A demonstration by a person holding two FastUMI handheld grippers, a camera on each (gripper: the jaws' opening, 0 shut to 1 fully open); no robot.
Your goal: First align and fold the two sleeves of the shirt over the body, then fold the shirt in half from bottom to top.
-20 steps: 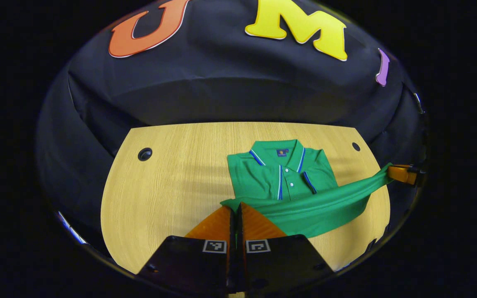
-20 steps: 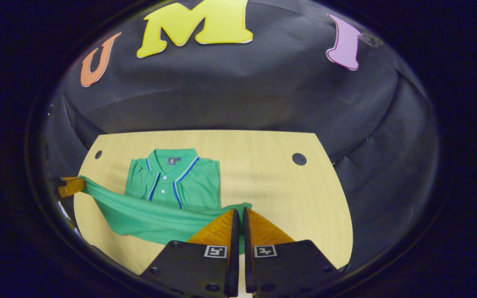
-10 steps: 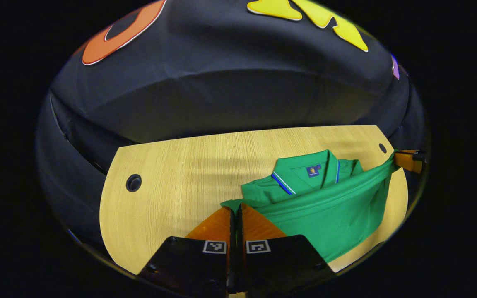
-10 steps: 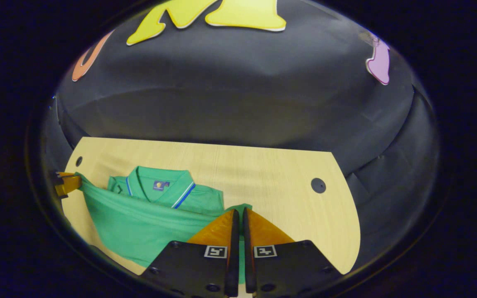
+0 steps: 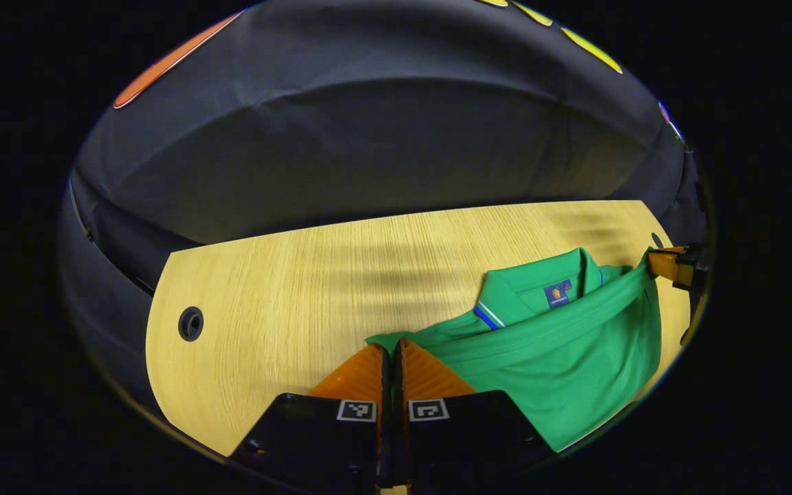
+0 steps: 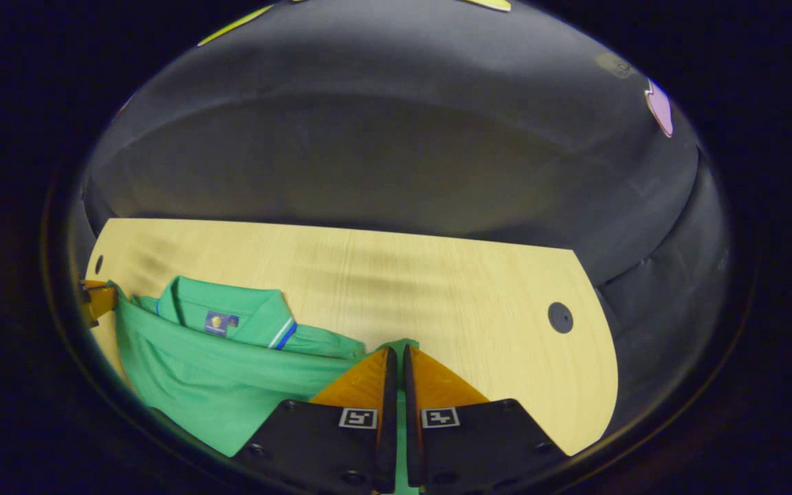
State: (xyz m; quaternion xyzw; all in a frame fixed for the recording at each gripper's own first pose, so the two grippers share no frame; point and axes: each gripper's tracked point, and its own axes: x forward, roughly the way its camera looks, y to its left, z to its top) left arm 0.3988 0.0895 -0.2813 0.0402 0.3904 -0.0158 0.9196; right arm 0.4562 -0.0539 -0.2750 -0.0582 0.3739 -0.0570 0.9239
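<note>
Green shirt [image 5: 561,357], near bench [image 5: 313,289] edge, hem stretched across below collar [image 6: 231,313]. Left gripper [image 5: 390,357] pinches one hem corner, right gripper [image 6: 396,361] the other, keeping the edge taut and level for the bottom-to-top fold. A second ago the hem hung lower, placket exposed; now only the collar shows.

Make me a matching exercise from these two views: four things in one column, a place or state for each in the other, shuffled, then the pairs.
Things
1. shirt hem
2. collar
3. left gripper
4. table

States
A. bare pale wood, round hole
B. lifted, stretched between both grippers
C. shut on a hem corner
D. peeking out behind the raised hem

Pairs: 1-B, 2-D, 3-C, 4-A
</note>
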